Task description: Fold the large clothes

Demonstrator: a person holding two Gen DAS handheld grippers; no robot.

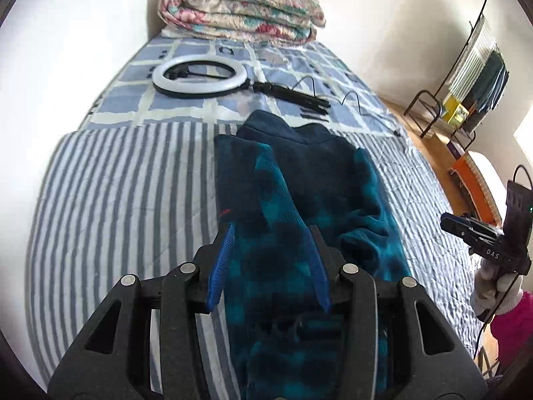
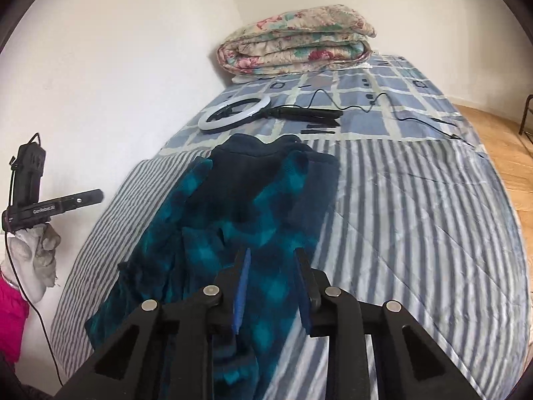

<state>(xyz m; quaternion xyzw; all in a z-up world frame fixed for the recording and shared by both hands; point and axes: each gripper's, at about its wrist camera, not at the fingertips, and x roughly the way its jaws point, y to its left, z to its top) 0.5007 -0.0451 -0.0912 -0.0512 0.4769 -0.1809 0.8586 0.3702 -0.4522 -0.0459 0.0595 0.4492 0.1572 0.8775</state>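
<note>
I have both tools raised above the bed (image 2: pixel 416 220), each with its jaws spread and nothing between them. The left tool (image 1: pixel 269 260) looks down the length of the teal-and-navy fleece garment (image 1: pixel 299 193); the right tool (image 2: pixel 271 280) hovers over its near half.

The garment lies lengthwise on the striped cover, collar toward 12 o'clock, with both sleeves already turned in over the body, so it reads as a long narrow strip. I judge the step in hand to be the crosswise fold, hem up to collar.

To do it well, I would bring each tool down on a near corner of the hem, at about 6 o'clock in my views, pinching all layers so the tucked sleeves do not slide out. The fleece is thick and likely to bunch, so I would lift both corners evenly, carry them toward 12 o'clock, and stop short of the ring light (image 1: pixel 200 78) and its cable (image 2: pixel 383 106) lying just beyond the collar. The folded quilt (image 2: pixel 296 43) sits well clear at the far end.
</note>
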